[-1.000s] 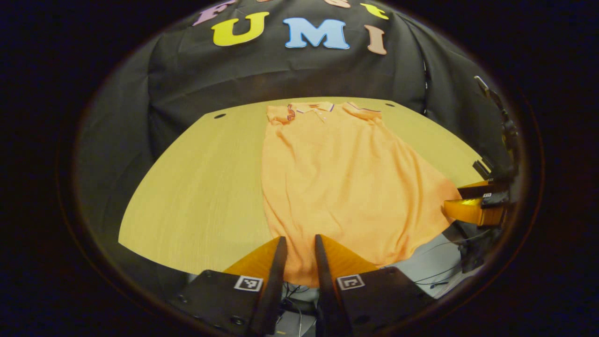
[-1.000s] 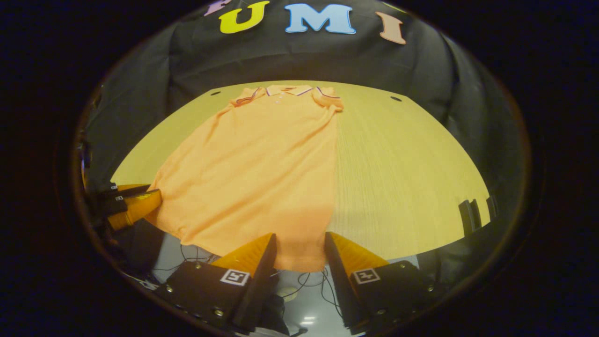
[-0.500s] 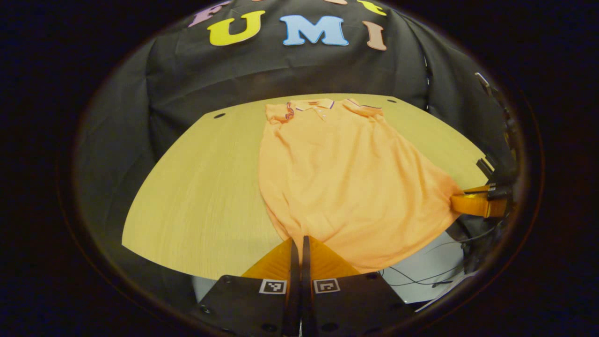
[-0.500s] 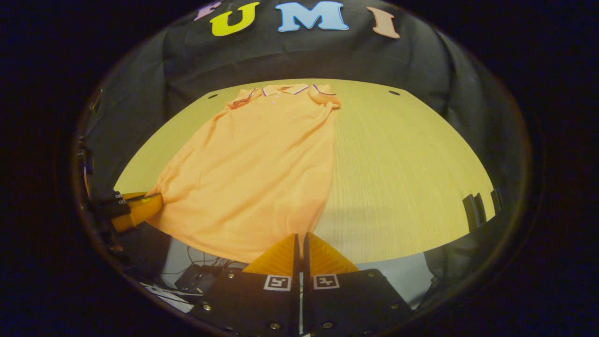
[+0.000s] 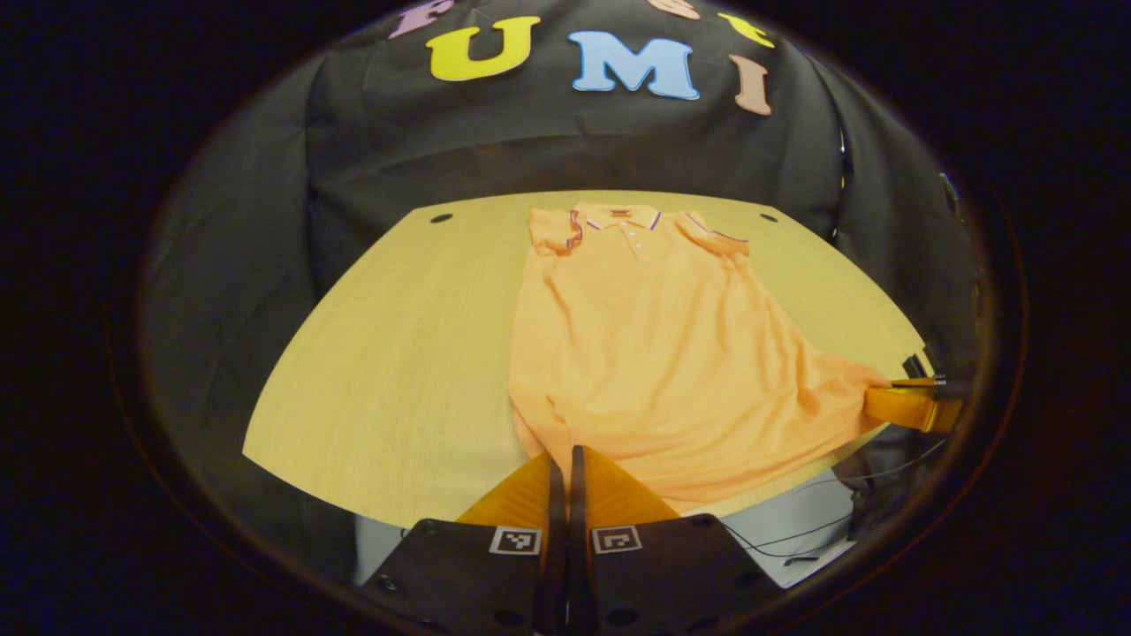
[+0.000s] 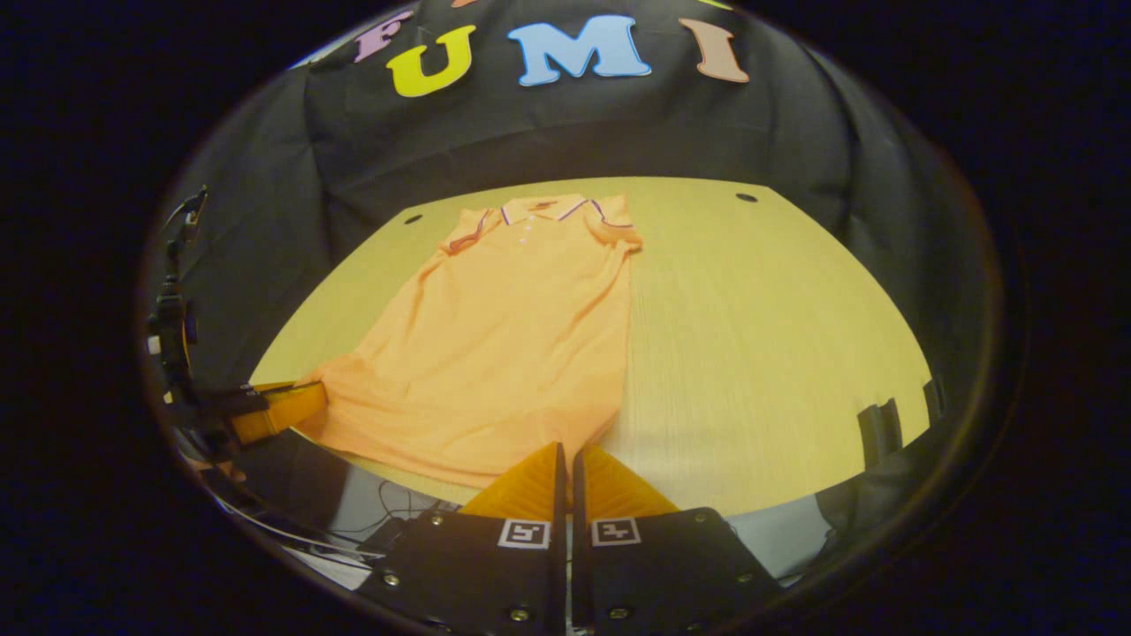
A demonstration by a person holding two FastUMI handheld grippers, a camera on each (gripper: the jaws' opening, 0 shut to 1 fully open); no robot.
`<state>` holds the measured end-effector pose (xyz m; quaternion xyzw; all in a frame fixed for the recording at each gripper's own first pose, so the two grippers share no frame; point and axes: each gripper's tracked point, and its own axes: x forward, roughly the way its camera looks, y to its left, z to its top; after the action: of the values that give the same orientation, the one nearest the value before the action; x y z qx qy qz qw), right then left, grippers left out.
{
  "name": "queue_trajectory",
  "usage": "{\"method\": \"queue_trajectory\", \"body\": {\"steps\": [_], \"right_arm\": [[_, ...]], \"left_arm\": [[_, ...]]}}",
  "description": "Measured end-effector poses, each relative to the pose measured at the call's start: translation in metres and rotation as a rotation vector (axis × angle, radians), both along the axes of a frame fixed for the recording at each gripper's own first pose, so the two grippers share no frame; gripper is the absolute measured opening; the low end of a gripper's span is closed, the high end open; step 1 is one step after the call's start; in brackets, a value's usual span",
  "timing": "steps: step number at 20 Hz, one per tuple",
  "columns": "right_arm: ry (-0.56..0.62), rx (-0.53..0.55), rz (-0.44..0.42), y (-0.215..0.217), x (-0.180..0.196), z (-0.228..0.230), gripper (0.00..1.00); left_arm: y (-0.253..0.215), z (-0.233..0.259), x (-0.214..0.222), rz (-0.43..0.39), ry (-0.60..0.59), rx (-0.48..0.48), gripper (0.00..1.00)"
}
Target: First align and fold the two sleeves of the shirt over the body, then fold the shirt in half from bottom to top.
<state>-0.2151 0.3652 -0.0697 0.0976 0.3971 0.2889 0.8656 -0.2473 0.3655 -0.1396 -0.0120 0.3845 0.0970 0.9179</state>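
Note:
An orange polo shirt (image 5: 654, 353) lies lengthwise on the wooden table (image 5: 389, 371), collar at the far end and both sleeves folded in over the body. My left gripper (image 5: 561, 459) is shut on the shirt's bottom hem at its left corner. In the right gripper view the same shirt (image 6: 504, 344) runs away from me, and my right gripper (image 6: 565, 455) is shut on the hem's right corner. Each view also catches the other gripper holding the opposite corner: the right one (image 5: 910, 402) at the far right, the left one (image 6: 283, 406) at the far left. The hem is lifted slightly above the near edge.
The table (image 6: 760, 336) has two small dark holes near its far corners (image 5: 440, 217) (image 6: 747, 197). Black cloth hangs behind it. Below the near edge there are cables and a pale floor (image 5: 795, 530). A dark clamp (image 6: 879, 428) sits at the right edge.
Both grippers closed on the hem corners, which had hung over the near edge. They have since carried the hem up and forward onto the table.

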Motion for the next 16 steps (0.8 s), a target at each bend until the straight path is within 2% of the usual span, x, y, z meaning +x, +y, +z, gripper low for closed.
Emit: {"method": "queue_trajectory", "body": {"steps": [3,7,16], "right_arm": [[-0.056,0.019,-0.009,-0.004,0.019,0.027,0.03],[-0.096,0.042,-0.044,-0.006,0.048,0.052,0.03],[-0.149,0.092,-0.127,0.005,0.127,0.090,0.03]], "left_arm": [[0.000,0.020,0.021,-0.004,-0.029,0.013,0.07],[-0.004,0.046,0.050,0.011,-0.083,-0.038,0.06],[0.026,0.073,0.131,0.033,-0.151,-0.065,0.07]]}}
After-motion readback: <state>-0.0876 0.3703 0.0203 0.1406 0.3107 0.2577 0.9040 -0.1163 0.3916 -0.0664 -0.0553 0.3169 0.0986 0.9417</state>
